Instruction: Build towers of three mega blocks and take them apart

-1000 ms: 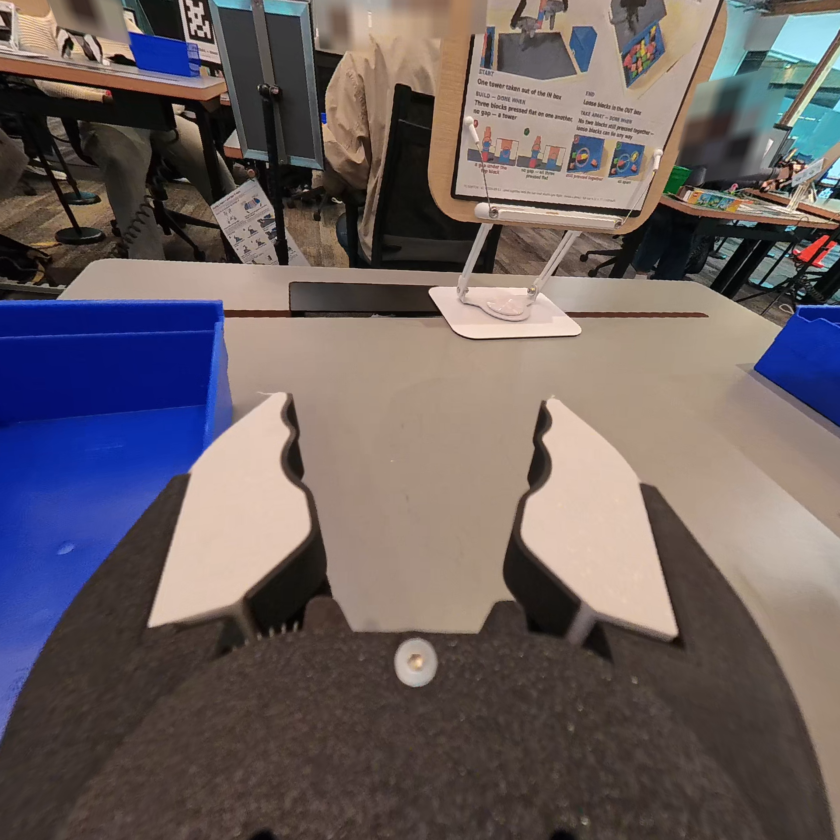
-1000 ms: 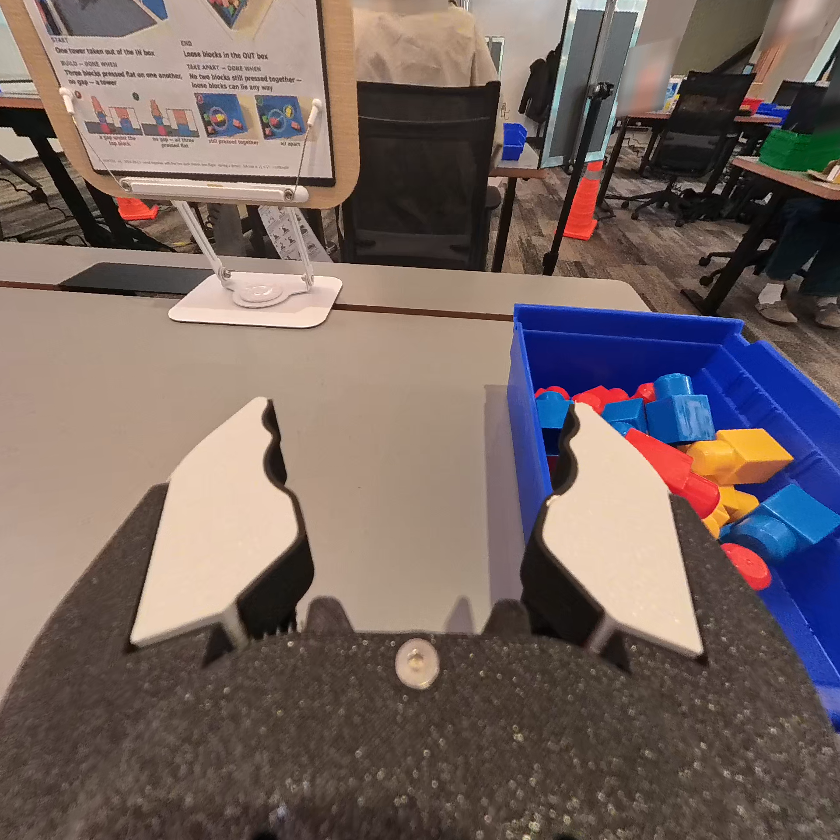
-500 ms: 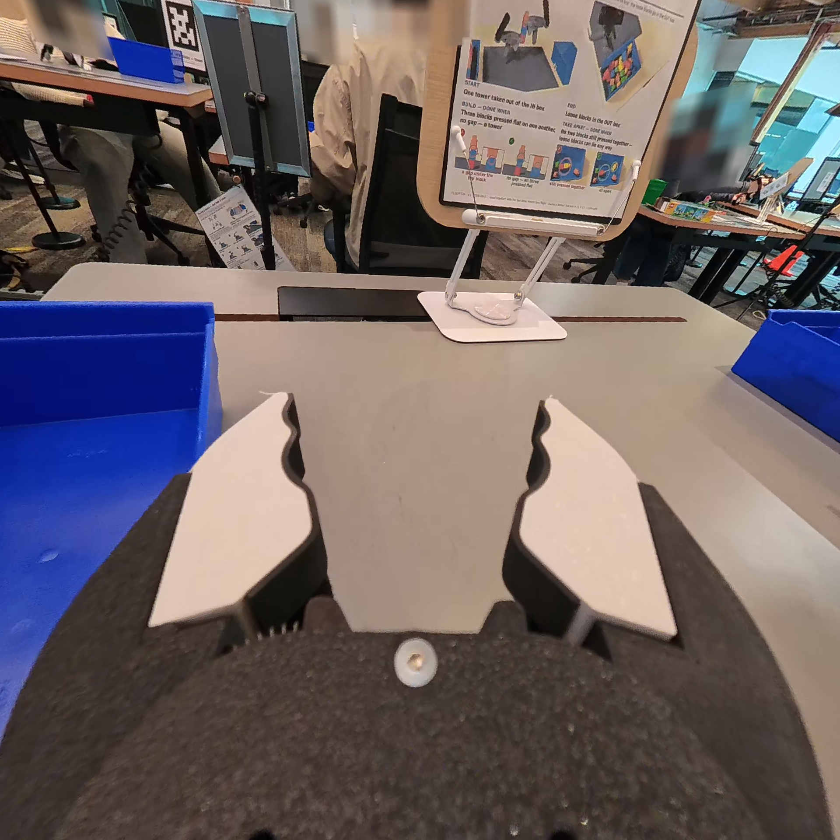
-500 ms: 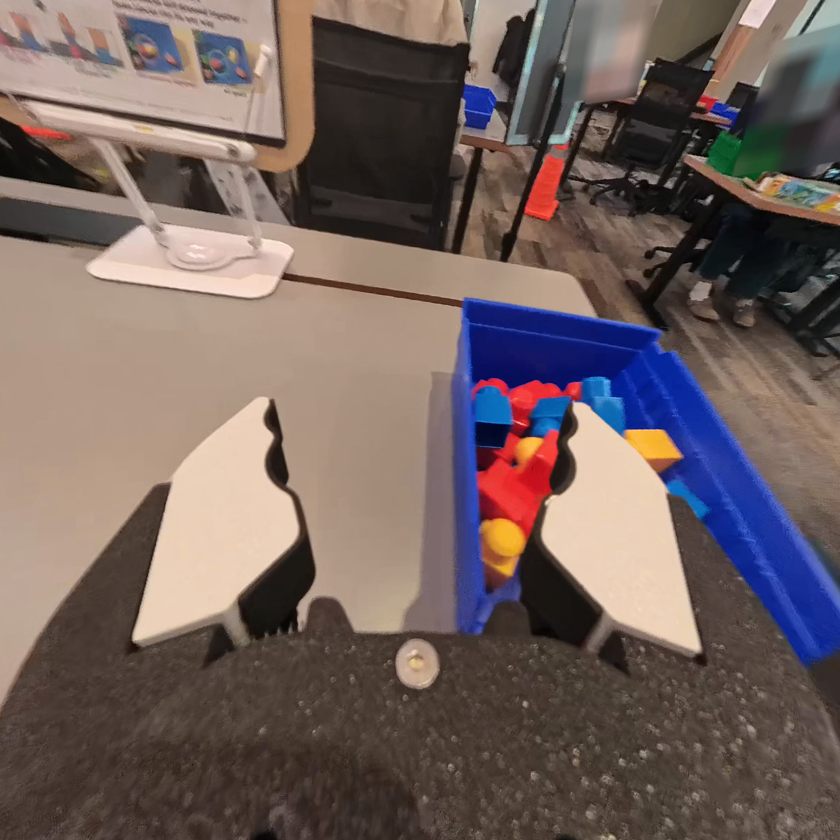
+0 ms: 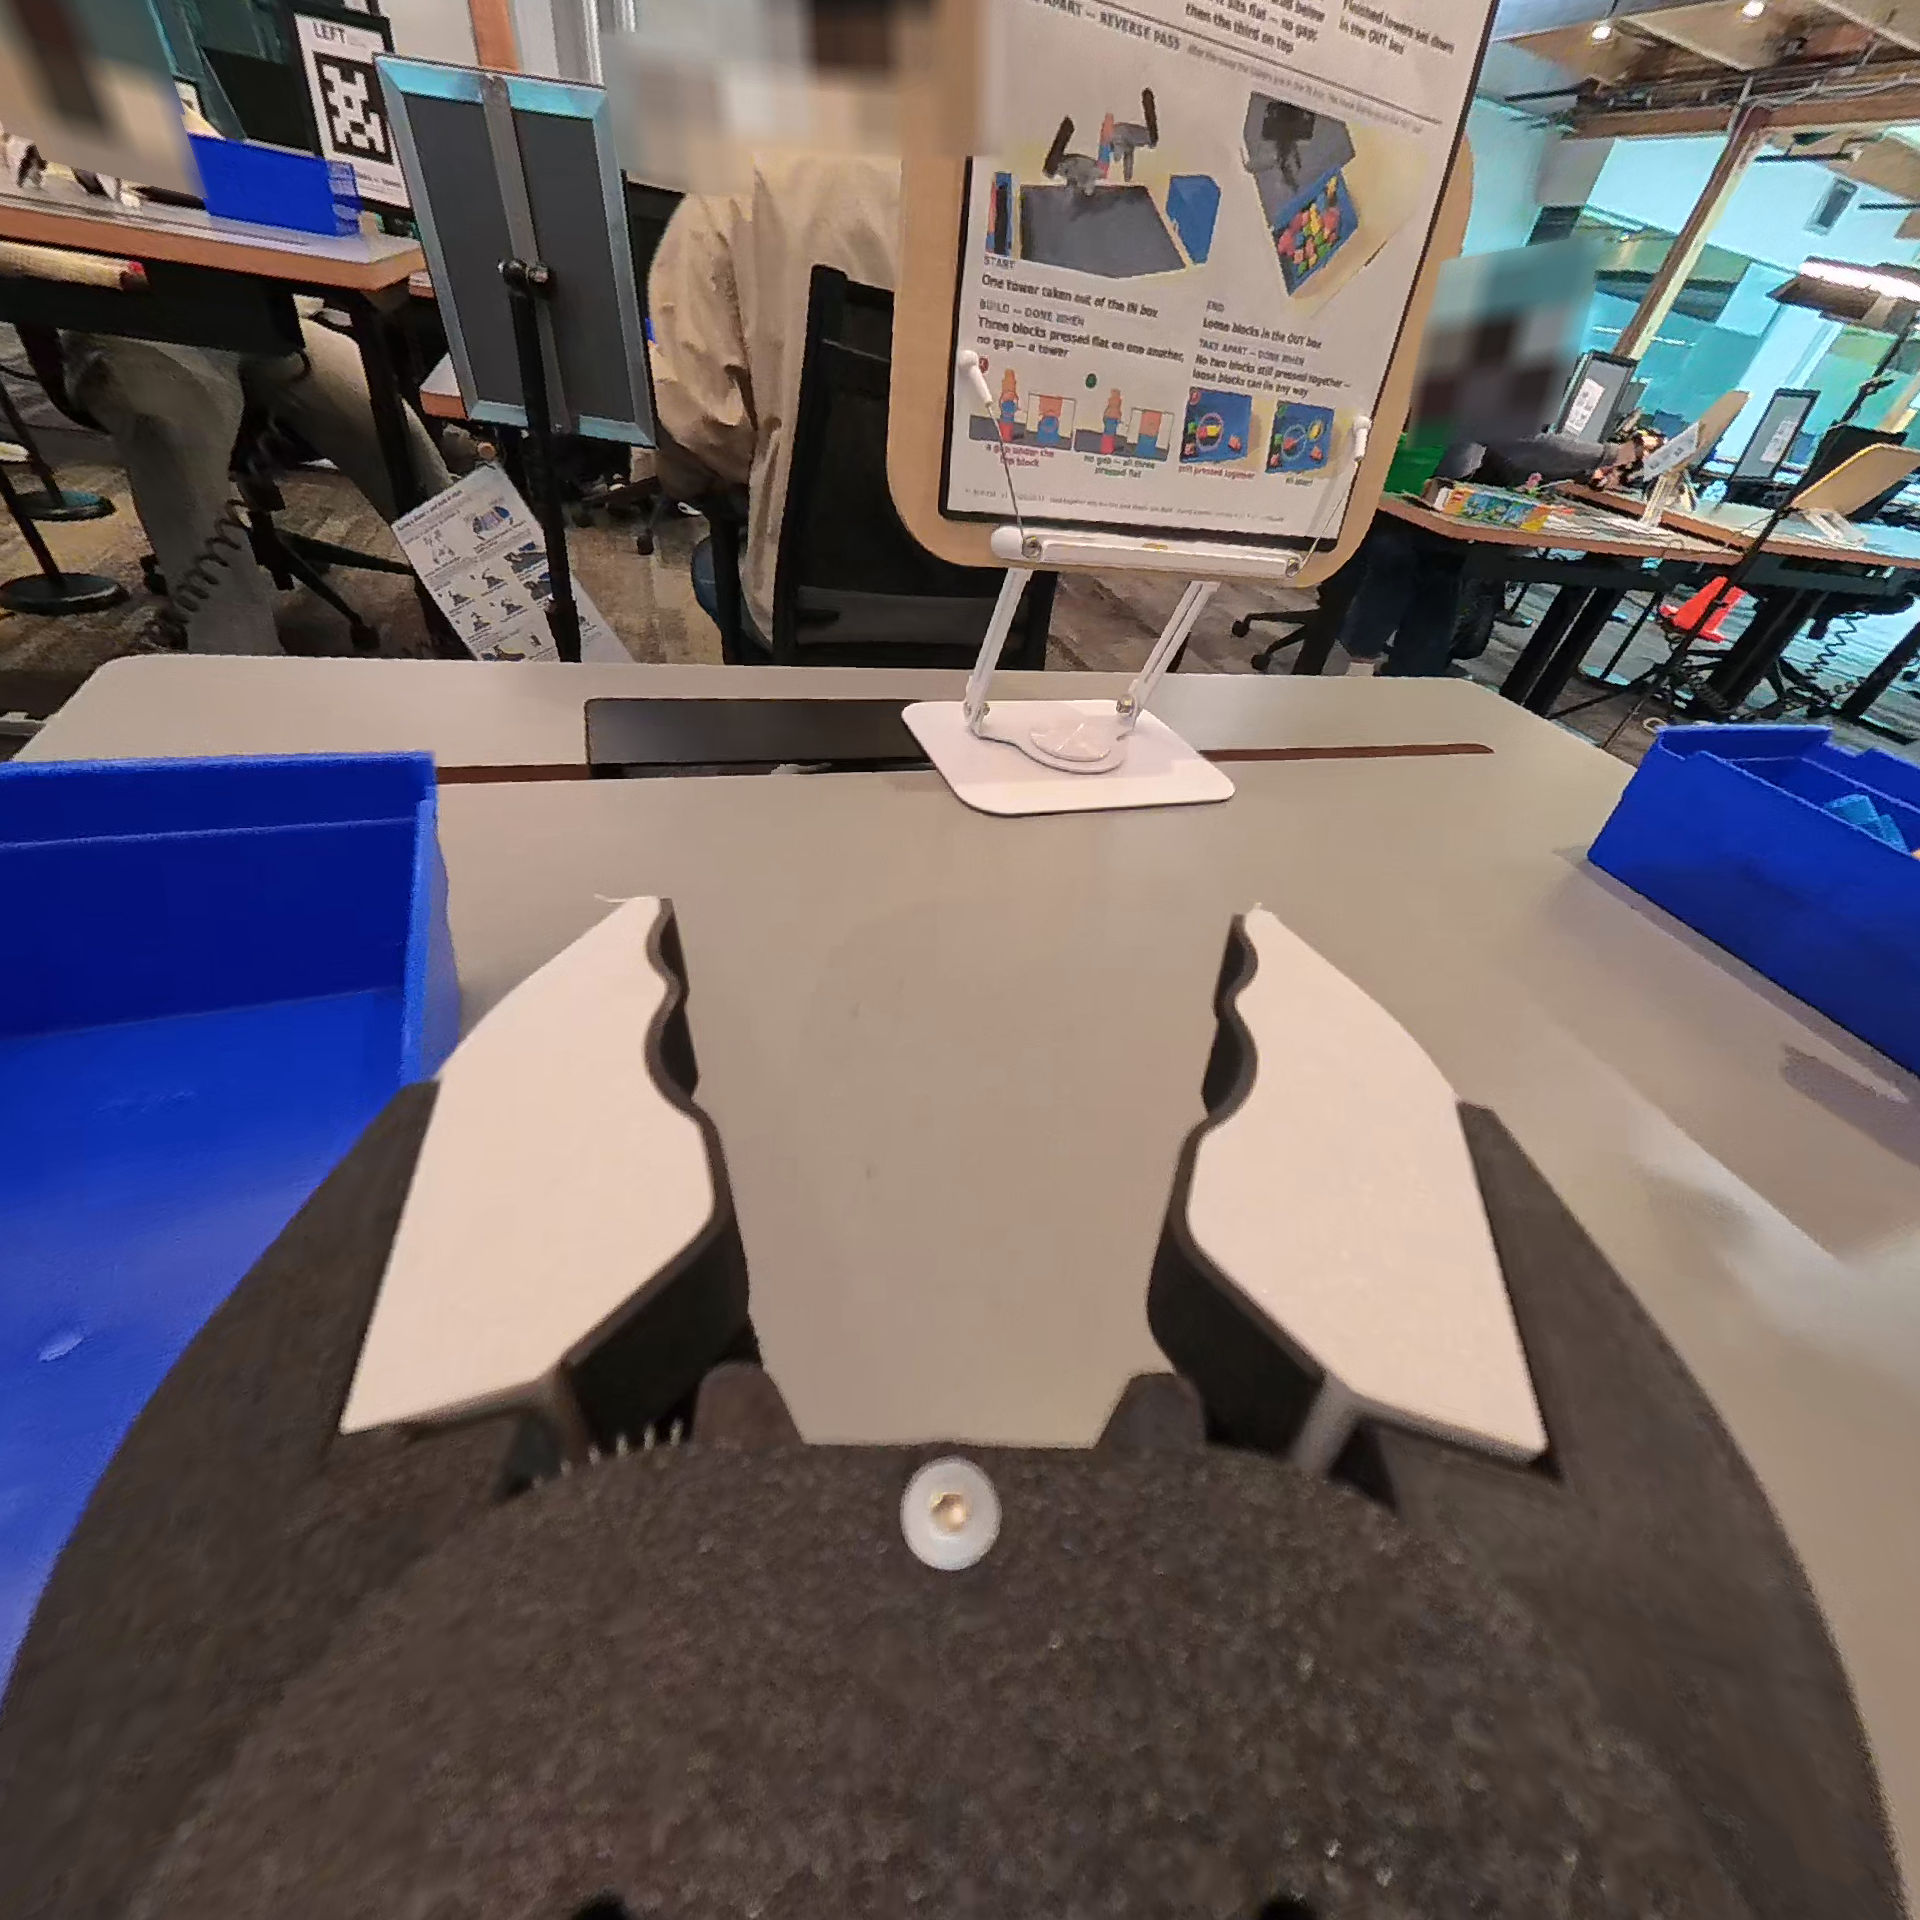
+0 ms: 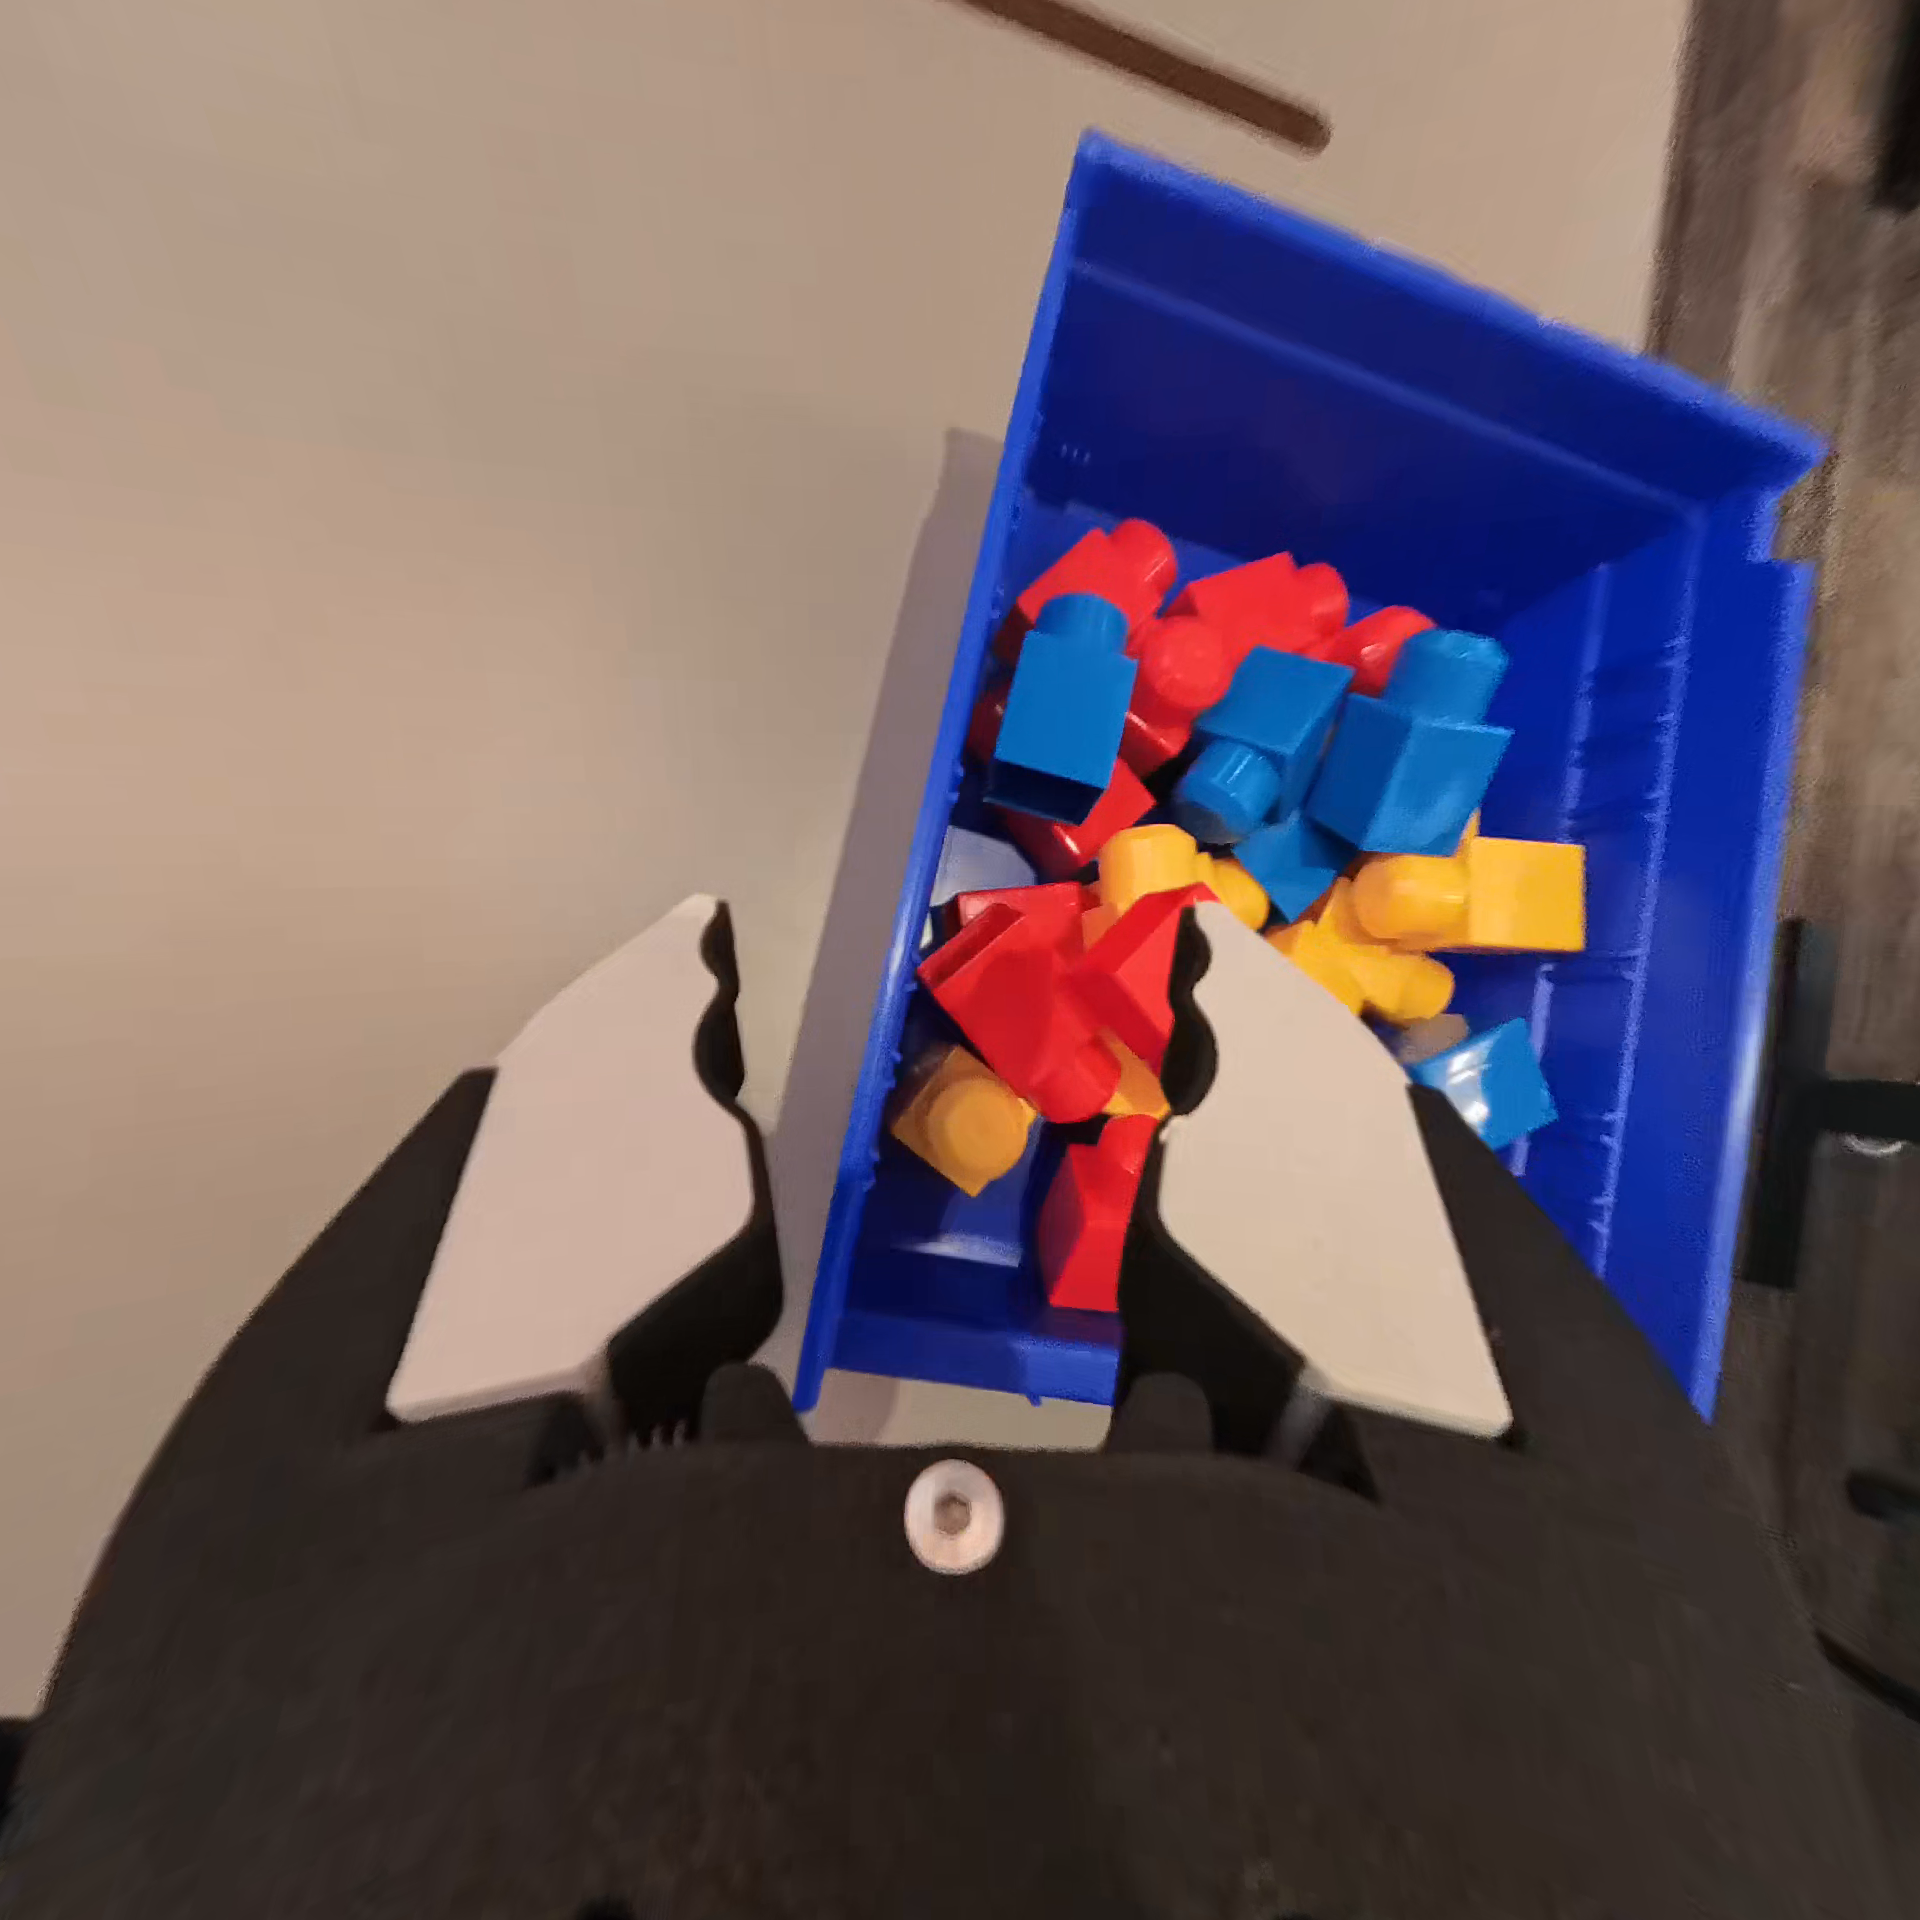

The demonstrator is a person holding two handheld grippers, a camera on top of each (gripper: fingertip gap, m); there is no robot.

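My right gripper (image 6: 954,920) is open and empty. It looks steeply down over the near left wall of a blue bin (image 6: 1351,436) that holds several loose red (image 6: 1023,1013), blue (image 6: 1070,707) and yellow (image 6: 1496,899) mega blocks. Its right finger is above the blocks and its left finger is above the table outside the bin. My left gripper (image 5: 951,914) is open and empty above the bare grey table (image 5: 956,935). The same bin shows at the right edge of the left wrist view (image 5: 1756,883). No built tower shows.
A second blue bin (image 5: 208,935) stands at the left; what shows of it holds nothing. An instruction board on a white stand (image 5: 1070,758) stands at the table's far edge. Beyond it are a person on a black chair (image 5: 831,436) and other desks. The gap from one gripper's tips to the other's is roughly 60 cm.
My right gripper has swung right and tipped steeply down, from facing the board to hanging over the bin of blocks. My left gripper has stayed open and has drawn back slightly.
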